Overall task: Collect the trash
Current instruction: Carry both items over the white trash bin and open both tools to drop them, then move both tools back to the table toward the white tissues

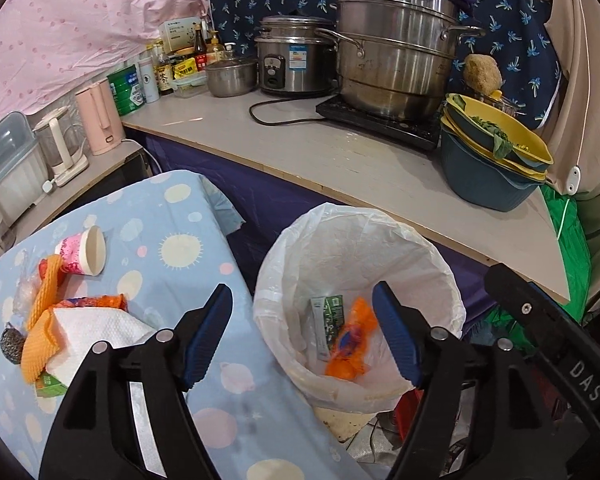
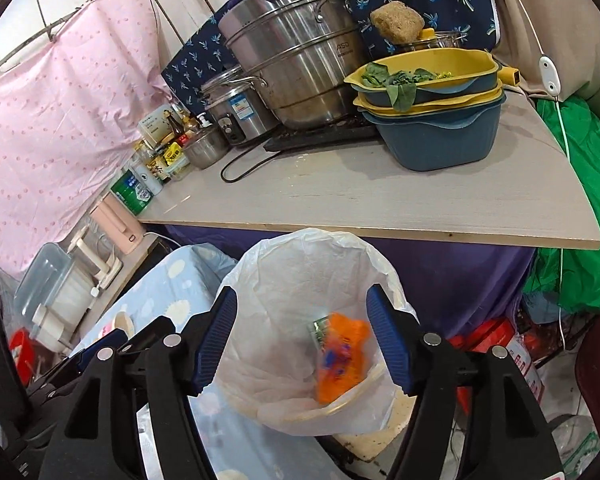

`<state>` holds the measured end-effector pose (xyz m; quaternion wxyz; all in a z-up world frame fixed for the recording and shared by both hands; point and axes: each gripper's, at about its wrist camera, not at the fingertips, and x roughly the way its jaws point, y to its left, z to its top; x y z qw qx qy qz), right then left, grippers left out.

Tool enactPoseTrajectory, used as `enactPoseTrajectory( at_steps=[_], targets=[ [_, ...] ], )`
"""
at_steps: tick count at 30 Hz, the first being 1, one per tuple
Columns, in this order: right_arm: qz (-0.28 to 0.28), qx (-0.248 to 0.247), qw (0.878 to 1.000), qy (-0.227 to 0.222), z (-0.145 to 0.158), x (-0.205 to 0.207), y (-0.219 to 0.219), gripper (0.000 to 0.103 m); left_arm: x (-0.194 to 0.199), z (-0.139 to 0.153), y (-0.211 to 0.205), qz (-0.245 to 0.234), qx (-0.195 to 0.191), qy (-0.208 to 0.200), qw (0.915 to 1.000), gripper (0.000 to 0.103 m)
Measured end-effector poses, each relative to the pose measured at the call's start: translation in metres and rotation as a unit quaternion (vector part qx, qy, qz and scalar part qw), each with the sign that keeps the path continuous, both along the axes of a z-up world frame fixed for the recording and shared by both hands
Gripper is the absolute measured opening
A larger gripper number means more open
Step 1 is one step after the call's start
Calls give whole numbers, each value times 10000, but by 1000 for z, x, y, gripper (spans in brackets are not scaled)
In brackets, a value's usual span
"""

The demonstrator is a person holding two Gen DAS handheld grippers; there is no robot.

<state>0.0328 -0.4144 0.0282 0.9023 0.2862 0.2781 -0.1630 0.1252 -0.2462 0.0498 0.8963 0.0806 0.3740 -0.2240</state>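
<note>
trash pile (image 1: 66,320) (cup, napkin, orange wrap) seen on table (image 1: 172,216), left of left gripper (image 1: 302,334), nearer it; bin (image 1: 380,240) ahead. both grippers, right gripper (image 2: 302,336) included, held wide, nothing gripped.

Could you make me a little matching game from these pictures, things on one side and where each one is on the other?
Things:
1. paper cup
2. orange wrapper
3. steamer pot
4. leafy greens

Places:
A. on the black cooktop
B. in the yellow basin
C. lying on its side on the blue spotted cloth
D. inside the white-lined bin

Pairs: 1-C, 2-D, 3-A, 4-B
</note>
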Motion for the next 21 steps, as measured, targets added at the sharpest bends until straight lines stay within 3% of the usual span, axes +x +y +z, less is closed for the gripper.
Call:
enactPoseTrajectory(
  at_steps=[10,21],
  targets=[
    [278,-182,9994,-53,15,-2,36,66,-5,8,35,284,-82,-24,9996,70],
    [923,-301,9953,52,14,3,98,68,-12,3,113,962,-10,15,9954,81]
  ],
)
